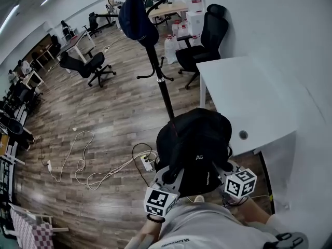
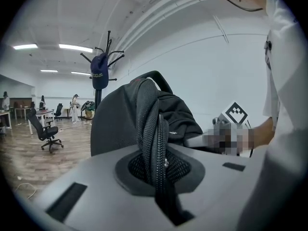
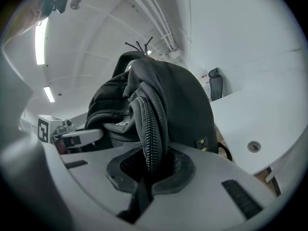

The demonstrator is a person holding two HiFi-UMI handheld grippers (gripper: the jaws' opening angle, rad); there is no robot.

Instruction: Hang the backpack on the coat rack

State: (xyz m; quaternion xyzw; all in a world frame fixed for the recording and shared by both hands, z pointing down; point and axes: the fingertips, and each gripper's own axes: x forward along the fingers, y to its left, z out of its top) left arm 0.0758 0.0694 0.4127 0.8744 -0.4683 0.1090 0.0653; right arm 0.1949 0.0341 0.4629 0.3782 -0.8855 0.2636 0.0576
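Note:
A black backpack (image 1: 196,144) hangs in the air in front of me, held up between both grippers. My left gripper (image 1: 167,179) is shut on one padded shoulder strap (image 2: 150,129), and my right gripper (image 1: 224,174) is shut on the other strap (image 3: 151,124). The black coat rack (image 1: 158,66) stands on the wooden floor just beyond the backpack; a dark blue bag (image 1: 136,19) hangs from its top hooks. In the left gripper view the coat rack (image 2: 100,66) rises behind the backpack (image 2: 120,124) at the left.
A white desk (image 1: 249,100) stands at the right, close to the backpack, with a black office chair (image 1: 205,43) behind it. Another chair (image 1: 88,66) sits to the left. White cables and a power strip (image 1: 147,162) lie on the floor below the backpack.

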